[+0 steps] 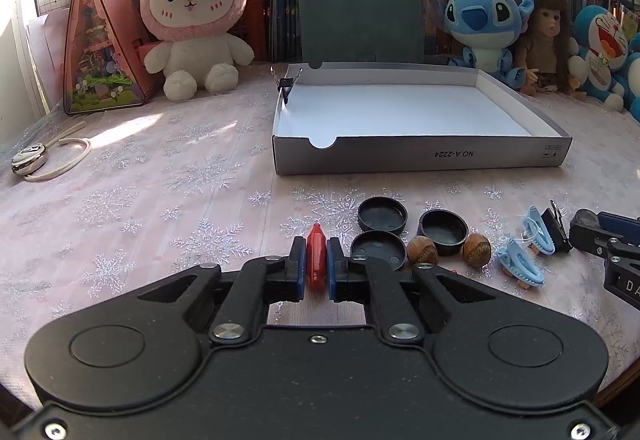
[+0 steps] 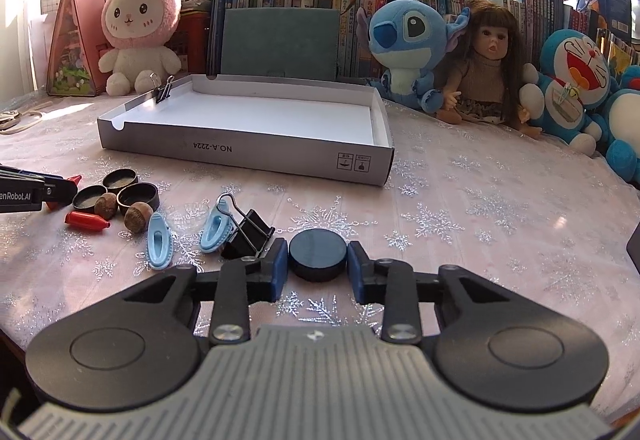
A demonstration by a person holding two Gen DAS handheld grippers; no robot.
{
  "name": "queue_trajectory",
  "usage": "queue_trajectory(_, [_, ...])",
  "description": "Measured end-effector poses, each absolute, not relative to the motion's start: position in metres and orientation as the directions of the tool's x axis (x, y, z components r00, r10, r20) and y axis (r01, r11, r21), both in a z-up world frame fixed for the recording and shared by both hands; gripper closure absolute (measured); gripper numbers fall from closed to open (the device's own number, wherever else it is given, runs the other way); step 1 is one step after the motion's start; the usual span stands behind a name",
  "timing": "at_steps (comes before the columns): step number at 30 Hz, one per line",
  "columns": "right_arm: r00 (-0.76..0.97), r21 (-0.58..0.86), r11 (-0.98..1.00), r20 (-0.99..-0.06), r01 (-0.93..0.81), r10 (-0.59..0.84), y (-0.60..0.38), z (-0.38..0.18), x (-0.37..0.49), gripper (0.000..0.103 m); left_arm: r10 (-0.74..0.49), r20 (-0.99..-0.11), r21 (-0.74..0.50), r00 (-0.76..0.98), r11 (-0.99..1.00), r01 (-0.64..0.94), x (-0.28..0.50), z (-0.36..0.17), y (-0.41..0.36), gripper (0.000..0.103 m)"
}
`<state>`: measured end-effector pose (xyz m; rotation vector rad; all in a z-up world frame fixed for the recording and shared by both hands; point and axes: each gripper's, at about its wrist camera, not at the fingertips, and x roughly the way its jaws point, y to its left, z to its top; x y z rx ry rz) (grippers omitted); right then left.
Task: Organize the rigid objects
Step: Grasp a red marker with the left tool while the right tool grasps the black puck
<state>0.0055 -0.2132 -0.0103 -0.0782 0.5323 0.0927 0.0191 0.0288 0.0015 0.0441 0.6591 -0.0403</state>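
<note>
My left gripper (image 1: 316, 245) is shut on a red bullet-shaped plastic piece (image 1: 316, 260) that lies on the tablecloth. To its right are three upturned black caps (image 1: 382, 215), two walnuts (image 1: 422, 250), two light-blue clips (image 1: 520, 267) and a black binder clip (image 1: 554, 226). In the right wrist view my right gripper (image 2: 318, 246) is shut on a black round cap (image 2: 318, 254) that rests on the cloth, with both blue pads against its sides. A second red piece (image 2: 86, 221) lies loose near the walnuts (image 2: 136, 216). The left gripper (image 2: 60, 189) shows at the left edge.
A shallow grey cardboard box (image 1: 420, 156) with a white inside stands behind the objects, with a binder clip (image 1: 286, 82) clamped on its left wall. Plush toys (image 1: 192, 20), a doll (image 2: 490, 60) and books line the back. A corded metal item (image 1: 28, 160) lies far left.
</note>
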Motion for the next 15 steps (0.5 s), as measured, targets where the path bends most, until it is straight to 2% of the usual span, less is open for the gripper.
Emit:
queue_trajectory(5, [0.857, -0.013, 0.995, -0.509, -0.097, 0.077, -0.219, -0.004, 0.007, 0.066, -0.071, -0.608, -0.022, 0.791, 0.997, 0.073, 0.021, 0.016, 0.030, 0.093])
queue_trajectory(15, [0.849, 0.038, 0.993, -0.515, -0.114, 0.117, -0.227, 0.022, 0.032, 0.066, -0.122, -0.577, -0.035, 0.808, 0.992, 0.125, 0.051, 0.054, 0.031, 0.093])
